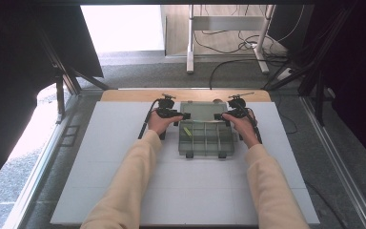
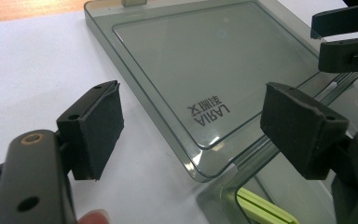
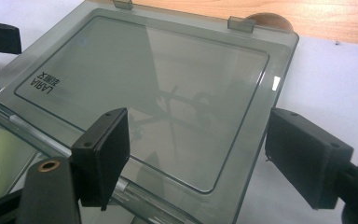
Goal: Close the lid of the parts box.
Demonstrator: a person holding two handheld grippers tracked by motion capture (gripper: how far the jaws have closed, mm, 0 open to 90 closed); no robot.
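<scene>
A smoky clear compartment box (image 1: 206, 139) lies on the white board with its lid (image 1: 202, 111) folded open flat toward the far side. The lid (image 2: 200, 60) carries a printed "LARIA" mark. A yellow-green piece (image 2: 261, 210) sits in a left compartment (image 1: 187, 131). My left gripper (image 1: 186, 116) is open at the lid's left end by the hinge, its pads (image 2: 98, 130) apart from the plastic. My right gripper (image 1: 217, 116) is open at the lid's right end, and its pads (image 3: 105, 149) hover over the hinge and the lid edge (image 3: 261, 140). The right gripper's jaws (image 2: 345, 37) show at the far right.
The white board (image 1: 124, 162) rests on a wooden table whose edge (image 1: 124, 95) runs behind the box. A small brown rounded thing (image 3: 265, 21) sits just beyond the lid. Past the table are grey floor, cables and a white stand (image 1: 190, 43).
</scene>
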